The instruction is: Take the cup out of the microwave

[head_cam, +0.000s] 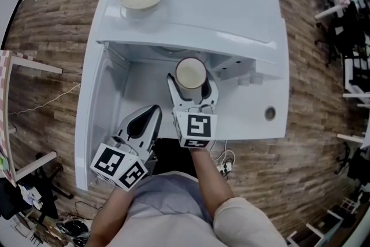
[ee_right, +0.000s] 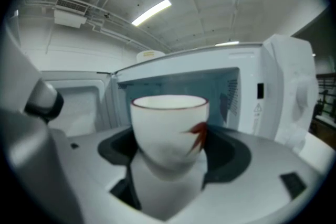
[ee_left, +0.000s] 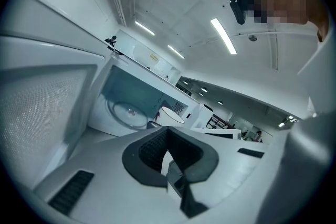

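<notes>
At the open microwave's (head_cam: 225, 3) mouth, right claw (head_cam: 192, 87) pinches the white cup (head_cam: 191, 72); left claw (head_cam: 149, 117) pressed together, empty. Withdrawal step; next likely needs a level pull clear.

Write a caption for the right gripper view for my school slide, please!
The right tongs grip a white cup with a red mark, just in front of the open microwave.

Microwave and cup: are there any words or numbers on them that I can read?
Microwave: warning sticker with a triangle sign; its small print is too blurred to read.
Cup: only a red painted mark, no words.
Marker cube: black-and-white squares, no letters.
So no text can be read.
</notes>
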The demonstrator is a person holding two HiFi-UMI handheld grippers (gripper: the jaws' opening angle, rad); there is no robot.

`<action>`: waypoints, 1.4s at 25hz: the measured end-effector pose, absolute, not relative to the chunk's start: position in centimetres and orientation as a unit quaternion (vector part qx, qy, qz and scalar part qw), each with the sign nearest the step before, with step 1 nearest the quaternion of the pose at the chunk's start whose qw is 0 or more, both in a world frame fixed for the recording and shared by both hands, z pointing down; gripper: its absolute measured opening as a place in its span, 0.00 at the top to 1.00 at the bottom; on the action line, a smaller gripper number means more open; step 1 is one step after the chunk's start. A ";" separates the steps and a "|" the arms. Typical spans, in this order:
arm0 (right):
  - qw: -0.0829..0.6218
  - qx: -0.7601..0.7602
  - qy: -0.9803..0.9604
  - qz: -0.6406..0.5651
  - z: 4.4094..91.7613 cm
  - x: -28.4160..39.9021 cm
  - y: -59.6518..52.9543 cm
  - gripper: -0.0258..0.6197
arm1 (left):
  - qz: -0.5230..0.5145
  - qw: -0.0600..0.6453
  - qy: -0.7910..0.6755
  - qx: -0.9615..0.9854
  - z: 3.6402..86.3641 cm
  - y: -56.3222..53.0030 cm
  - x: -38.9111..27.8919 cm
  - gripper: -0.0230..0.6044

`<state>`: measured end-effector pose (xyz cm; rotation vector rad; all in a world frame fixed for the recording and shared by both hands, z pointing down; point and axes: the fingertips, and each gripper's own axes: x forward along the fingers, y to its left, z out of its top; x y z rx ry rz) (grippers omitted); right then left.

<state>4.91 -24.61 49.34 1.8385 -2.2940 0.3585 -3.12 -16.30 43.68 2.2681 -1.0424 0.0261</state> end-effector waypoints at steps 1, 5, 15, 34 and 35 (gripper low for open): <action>0.090 0.617 -0.772 0.121 49.2 4.9 -24.2 0.37 | 0.009 0.317 -0.396 0.862 43.6 -16.2 -3.2 0.95; 0.092 0.614 -0.774 0.121 48.4 5.1 -22.6 0.37 | 0.004 0.311 -0.397 0.864 42.8 -16.1 -3.4 0.95; 0.094 0.613 -0.776 0.110 46.1 5.6 -19.8 0.37 | -0.010 0.299 -0.385 0.873 41.1 -15.5 -3.5 0.95; 0.077 0.596 -0.793 0.103 41.1 5.3 -15.7 0.37 | -0.034 0.277 -0.369 0.887 37.7 -14.8 -3.1 0.95; 0.077 0.594 -0.794 0.103 40.9 5.2 -15.5 0.37 | -0.035 0.277 -0.368 0.887 37.6 -14.8 -3.0 0.95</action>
